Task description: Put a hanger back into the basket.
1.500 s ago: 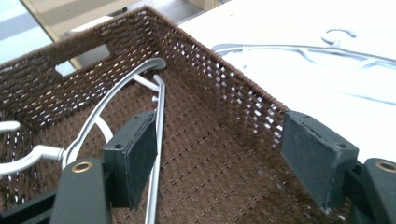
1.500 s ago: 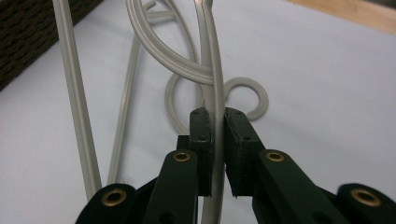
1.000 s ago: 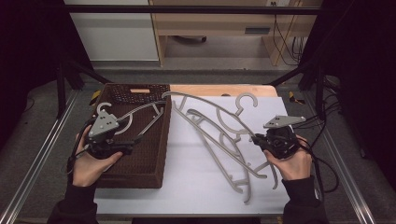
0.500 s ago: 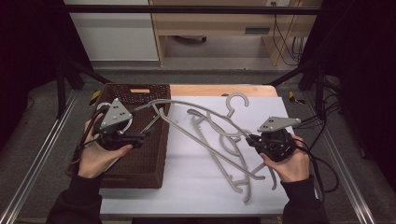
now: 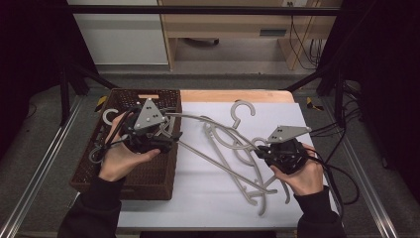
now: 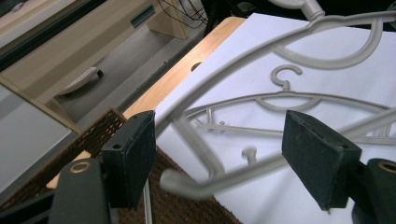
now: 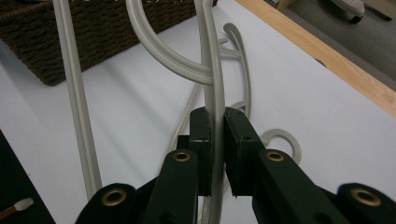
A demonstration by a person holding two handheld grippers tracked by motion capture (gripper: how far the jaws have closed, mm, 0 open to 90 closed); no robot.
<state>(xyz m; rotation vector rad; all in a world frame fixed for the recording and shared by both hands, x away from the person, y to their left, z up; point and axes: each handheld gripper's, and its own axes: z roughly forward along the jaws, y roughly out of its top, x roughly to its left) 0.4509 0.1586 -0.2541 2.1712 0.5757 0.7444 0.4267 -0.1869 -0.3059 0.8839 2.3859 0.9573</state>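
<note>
A grey plastic hanger (image 5: 208, 121) hangs in the air between my two grippers. My left gripper (image 5: 171, 136) stands over the basket's right rim. Its jaws (image 6: 219, 154) are wide apart and pressed on the hanger's end (image 6: 187, 182), one pad on each bar. My right gripper (image 5: 260, 151) is at the right of the white sheet, shut (image 7: 217, 121) on a thin grey hanger bar (image 7: 212, 84) that seems to belong to the same hanger. Other grey hangers (image 5: 242, 111) lie on the sheet under it.
A brown wicker basket (image 5: 124, 183) stands at the table's left, with a grey hook (image 5: 110, 116) at its far left corner. The white sheet (image 5: 198, 203) covers the table; a wooden edge (image 5: 233, 95) runs along the back. Cables trail off to the right.
My left hand has risen and moved away from me and to the right, lifting the hanger's left end off the basket. The right hand has barely moved.
</note>
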